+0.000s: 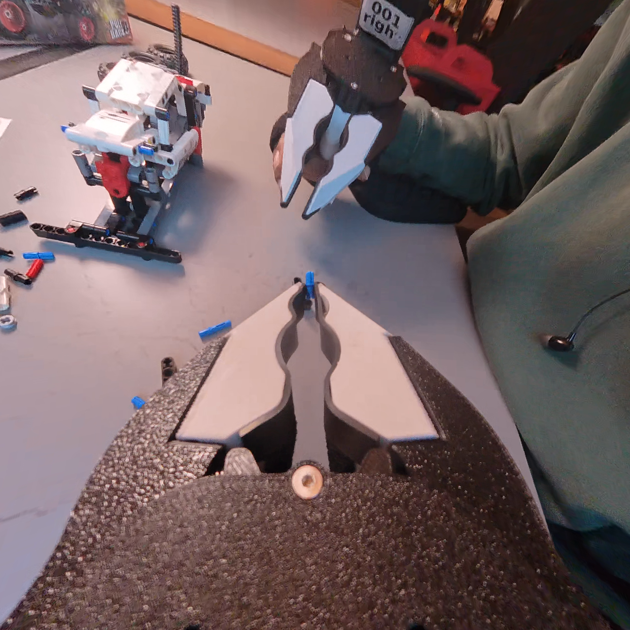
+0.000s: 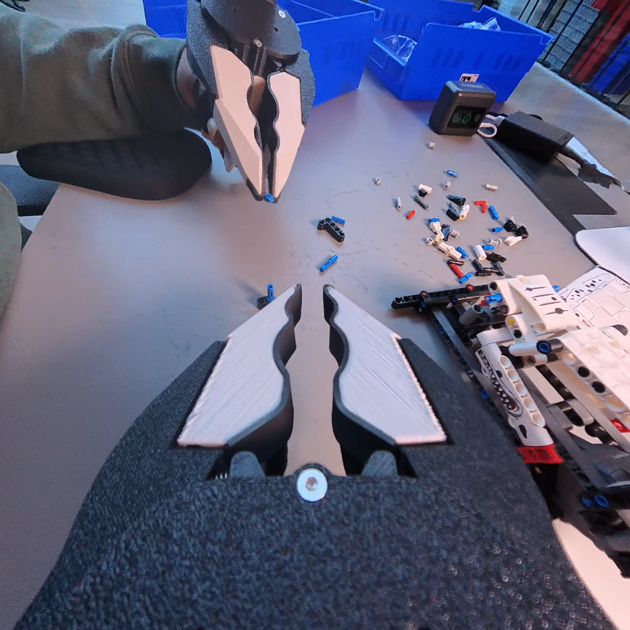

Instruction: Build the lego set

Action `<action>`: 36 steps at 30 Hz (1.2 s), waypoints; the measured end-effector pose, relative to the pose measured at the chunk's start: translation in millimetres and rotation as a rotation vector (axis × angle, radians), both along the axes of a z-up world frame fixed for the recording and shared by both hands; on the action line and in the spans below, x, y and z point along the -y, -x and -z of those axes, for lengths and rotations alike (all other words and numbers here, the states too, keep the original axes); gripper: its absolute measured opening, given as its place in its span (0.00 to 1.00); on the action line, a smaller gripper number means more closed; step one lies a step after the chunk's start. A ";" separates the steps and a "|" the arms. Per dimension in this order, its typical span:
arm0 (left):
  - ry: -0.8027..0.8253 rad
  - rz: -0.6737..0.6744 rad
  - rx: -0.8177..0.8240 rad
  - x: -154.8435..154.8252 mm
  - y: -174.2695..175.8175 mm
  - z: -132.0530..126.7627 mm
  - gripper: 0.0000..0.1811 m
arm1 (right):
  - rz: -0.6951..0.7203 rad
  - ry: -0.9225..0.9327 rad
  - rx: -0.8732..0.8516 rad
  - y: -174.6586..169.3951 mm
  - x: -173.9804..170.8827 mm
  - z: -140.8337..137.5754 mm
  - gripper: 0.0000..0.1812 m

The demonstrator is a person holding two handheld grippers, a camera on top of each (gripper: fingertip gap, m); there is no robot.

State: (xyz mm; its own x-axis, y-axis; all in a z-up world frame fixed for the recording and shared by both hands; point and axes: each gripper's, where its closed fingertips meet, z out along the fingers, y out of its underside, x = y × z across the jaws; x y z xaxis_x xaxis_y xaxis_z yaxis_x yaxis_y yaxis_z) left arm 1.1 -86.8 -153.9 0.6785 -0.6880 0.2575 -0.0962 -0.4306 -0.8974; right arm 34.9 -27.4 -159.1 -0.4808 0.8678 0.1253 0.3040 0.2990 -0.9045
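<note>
My left gripper (image 1: 309, 289) is shut on a small blue pin (image 1: 309, 281) that sticks out of the tips; a black bit shows beside it and I cannot tell if it is held. The right wrist view shows this gripper (image 2: 267, 199) above the table with the pin (image 2: 268, 197). My right gripper (image 2: 312, 289) is open and empty; it also shows in the left wrist view (image 1: 296, 208), raised. A black connector with a blue pin (image 2: 267, 296) sits by its left fingertip. The white, red and black model (image 1: 136, 136) (image 2: 545, 358) stands on the grey table (image 1: 238, 255).
Loose small parts (image 2: 460, 231) lie scattered beyond the model, with a black angled beam (image 2: 330, 228) and a blue pin (image 2: 328, 263) nearer. Blue bins (image 2: 443, 58) and a black device (image 2: 460, 109) stand at the back. A green sleeve (image 1: 511, 153) is at the table edge. One gripper's finger ends stand about 8 cm off the other's.
</note>
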 end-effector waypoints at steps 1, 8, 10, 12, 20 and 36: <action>0.015 0.007 0.016 -0.1 -2.3 0.6 0.02 | -0.003 0.000 -0.005 -0.2 0.8 -0.7 0.07; 0.181 -0.137 -0.422 -9.1 28.8 69.0 0.02 | -0.016 -0.020 0.028 0.4 5.1 9.9 0.07; 0.173 -0.152 -0.445 -10.6 32.1 70.2 0.02 | -0.017 -0.020 0.037 0.9 5.6 12.3 0.07; 0.172 -0.175 -0.468 -12.0 38.3 71.6 0.02 | -0.017 -0.021 0.041 1.3 5.7 14.0 0.06; 0.166 -0.277 -0.506 -18.3 58.8 71.6 0.04 | -0.015 -0.023 0.059 1.4 5.8 19.2 0.06; 0.151 -0.384 -0.427 -17.0 88.7 55.7 0.10 | -0.010 -0.013 0.077 1.9 4.8 24.0 0.06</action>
